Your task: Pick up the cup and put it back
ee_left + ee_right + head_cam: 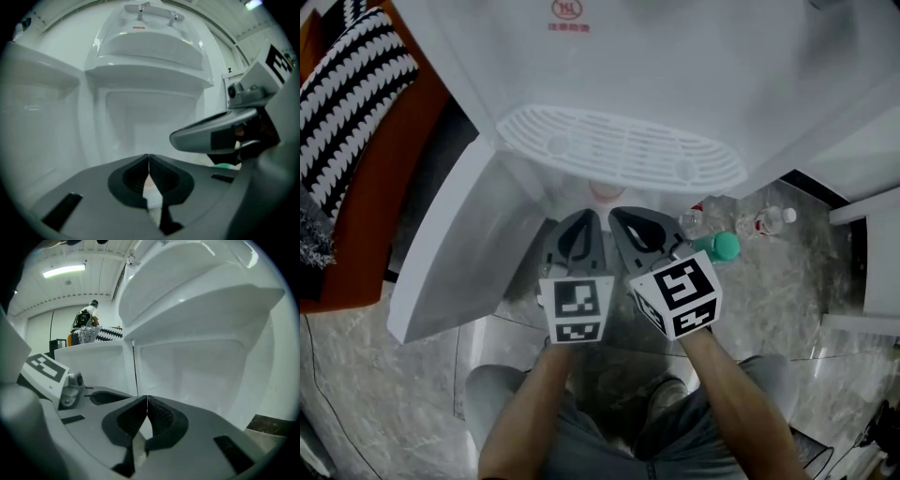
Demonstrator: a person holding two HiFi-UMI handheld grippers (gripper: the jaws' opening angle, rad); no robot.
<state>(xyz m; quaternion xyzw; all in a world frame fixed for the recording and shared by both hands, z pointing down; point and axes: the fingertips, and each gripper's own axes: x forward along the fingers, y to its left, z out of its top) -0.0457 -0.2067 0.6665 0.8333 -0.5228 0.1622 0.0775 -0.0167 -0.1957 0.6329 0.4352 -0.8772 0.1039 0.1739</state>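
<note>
I look down on a white water dispenser [675, 66] with a slotted drip tray [619, 145]. Under the tray is an open compartment. A pale round cup with a reddish rim [606, 191] shows at its mouth, mostly hidden by the tray. My left gripper [582, 218] and right gripper [623, 215] are side by side in front of the compartment, just short of the cup. In the left gripper view the left gripper [148, 157] is shut with nothing in it and faces the white recess. The right gripper [147, 398] is shut and empty too.
The compartment's white door [455, 248] stands open at the left. Plastic bottles [695, 221] and a green-capped one [719, 246] lie on the marble floor to the right. An orange seat with a striped cushion [347, 103] is at far left. A person [87, 324] stands far behind.
</note>
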